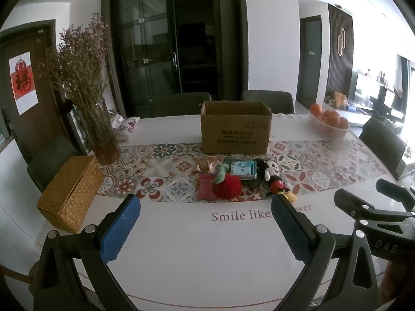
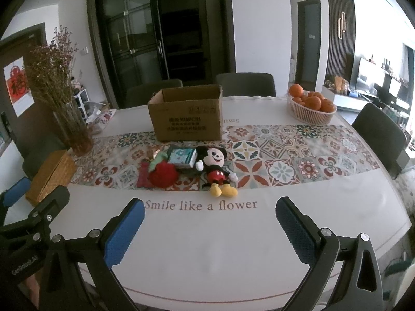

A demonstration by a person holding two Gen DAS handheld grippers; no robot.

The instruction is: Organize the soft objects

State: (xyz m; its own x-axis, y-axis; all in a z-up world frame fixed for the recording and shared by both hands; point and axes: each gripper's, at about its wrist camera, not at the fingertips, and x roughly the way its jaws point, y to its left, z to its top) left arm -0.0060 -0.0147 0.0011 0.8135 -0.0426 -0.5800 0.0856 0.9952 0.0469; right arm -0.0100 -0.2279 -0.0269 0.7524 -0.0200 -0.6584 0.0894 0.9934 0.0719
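White tablecloth (image 2: 207,254) with a patterned tile runner (image 2: 298,160) covers the dining table; dark glass doors and chairs stand behind it.

Far left of my fingers: woven box (image 1: 68,194), then a glass vase of dried flowers (image 1: 90,119) beyond it.

My left gripper (image 1: 206,216) is released, jaws spread wide, nothing between the blue pads (image 1: 120,229); it hangs over bare cloth.

Ahead of both grippers, on the runner: red plush apple (image 2: 163,177) lying on a red cloth (image 2: 142,178), a teal tissue pack (image 2: 181,158) just behind it, and a mouse plush (image 2: 215,171) lying on its back to the right, touching the pack. All sit well ahead of my fingertips.

Behind the pile: open cardboard box (image 2: 186,119), upright.

My right gripper (image 2: 210,212) is released too, jaws wide, empty, over the printed lettering.

Far right: white basket of oranges (image 2: 311,107).
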